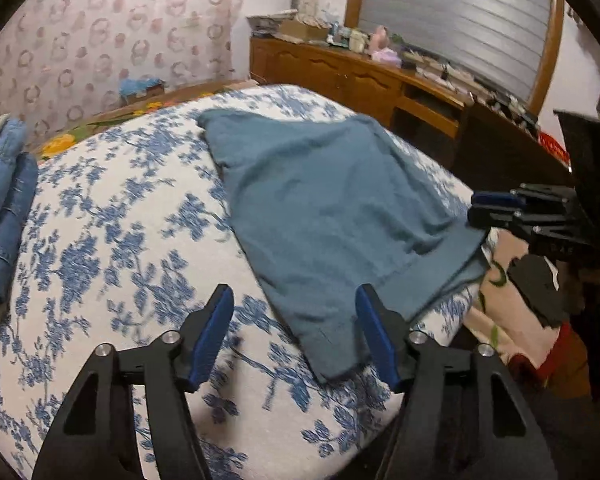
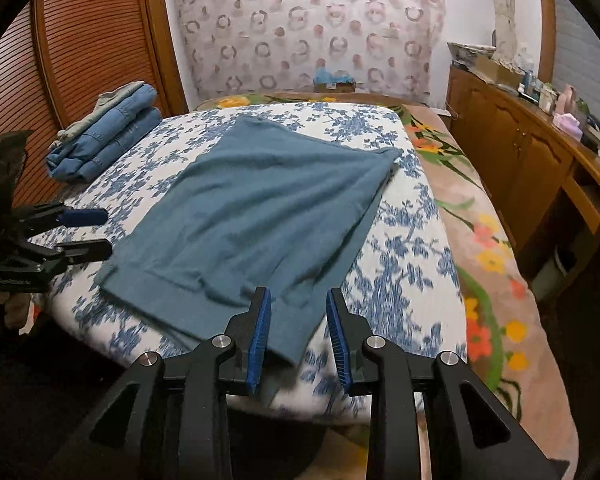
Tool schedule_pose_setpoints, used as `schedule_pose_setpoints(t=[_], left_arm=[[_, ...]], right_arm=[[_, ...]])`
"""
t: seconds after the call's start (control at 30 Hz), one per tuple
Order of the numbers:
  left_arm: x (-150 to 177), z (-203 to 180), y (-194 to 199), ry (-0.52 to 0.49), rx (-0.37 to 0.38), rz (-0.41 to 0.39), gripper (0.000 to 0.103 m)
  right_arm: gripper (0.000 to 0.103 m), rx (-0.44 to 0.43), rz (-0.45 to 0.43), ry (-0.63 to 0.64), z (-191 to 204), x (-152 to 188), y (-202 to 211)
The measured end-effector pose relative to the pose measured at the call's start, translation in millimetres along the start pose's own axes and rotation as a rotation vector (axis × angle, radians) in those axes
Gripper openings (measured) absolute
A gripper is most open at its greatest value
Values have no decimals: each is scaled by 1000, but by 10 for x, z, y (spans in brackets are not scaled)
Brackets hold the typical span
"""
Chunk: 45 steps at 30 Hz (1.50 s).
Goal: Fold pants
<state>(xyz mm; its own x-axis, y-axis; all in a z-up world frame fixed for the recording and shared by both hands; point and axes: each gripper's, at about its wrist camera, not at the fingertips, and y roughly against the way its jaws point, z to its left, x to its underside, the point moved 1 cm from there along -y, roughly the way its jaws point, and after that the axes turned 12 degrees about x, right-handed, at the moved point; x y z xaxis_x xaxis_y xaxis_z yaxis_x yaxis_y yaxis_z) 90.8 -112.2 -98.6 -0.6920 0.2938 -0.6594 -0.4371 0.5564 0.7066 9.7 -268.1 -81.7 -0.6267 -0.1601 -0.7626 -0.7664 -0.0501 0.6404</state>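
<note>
Right now both tongs stand open and hold nothing. The left gripper has its blue pads spread wide, and the near corner of the teal pants lies just ahead of its right-hand finger, seemingly not touched. The right gripper is also parted, less widely, with the other near corner of the pants lying between and just beyond its fingers, not pinched.

Ahead of both tongs the pants lie spread fairly flat on the blue-flowered cover of the bed, the hem band nearest and the cloth running away toward the patterned wall. They look already doubled leg over leg, though the layers are hard to separate by eye.

Farther off, to the left of the tongs, a stack of folded jeans sits at the bed's edge; to the right runs a wooden sideboard.

By my judgement the folding is early: the cross folds that shorten the pants remain, starting with a grip on both near corners.
</note>
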Motion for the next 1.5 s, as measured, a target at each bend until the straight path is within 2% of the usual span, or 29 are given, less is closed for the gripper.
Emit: schedule_pose_setpoints(t=[0.2,0.3,0.33,0.43,0.47,0.53,0.7,0.9,0.97,1.0,1.03,1.1,1.17,1.3,1.5], left_arm=[[76,-49,-90,-1,21,48,60],[101,-73,-101,-3,38,57,47],[108,-80,-106,-3,44,60,43],[122,-127,-108,-14,67,58,29],[119,-138,-103,-21,60,53,22],[105,-140,-63,-21,62,37,17],[66,-76,72,3,65,-1,16],[98,-45,-10,12,53,32,16],[100,-30,-33,21,46,41,20],[97,-20,-39,26,39,43,21],[97,-10,-41,30,33,44,25],[97,13,-53,37,25,45,32],[107,36,-61,44,19,48,38],[115,40,-73,45,21,53,40],[124,63,-93,52,34,52,40]], right_arm=[[31,-37,17,-7,53,86,39],[30,-35,15,-2,96,92,20],[22,-41,6,-2,92,88,36],[13,-62,-13,0,98,75,68],[13,-63,-22,-6,87,71,81],[12,-82,-30,-10,76,54,118],[12,-106,-27,22,152,98,223],[13,-103,35,19,185,230,123],[17,-79,34,4,165,236,113],[24,-62,32,-1,157,237,113],[29,-36,31,-3,152,233,107],[33,-5,39,-4,164,239,102],[34,-10,53,-13,191,247,71],[35,-47,89,-34,227,288,-16],[35,-50,64,-47,200,270,-15]])
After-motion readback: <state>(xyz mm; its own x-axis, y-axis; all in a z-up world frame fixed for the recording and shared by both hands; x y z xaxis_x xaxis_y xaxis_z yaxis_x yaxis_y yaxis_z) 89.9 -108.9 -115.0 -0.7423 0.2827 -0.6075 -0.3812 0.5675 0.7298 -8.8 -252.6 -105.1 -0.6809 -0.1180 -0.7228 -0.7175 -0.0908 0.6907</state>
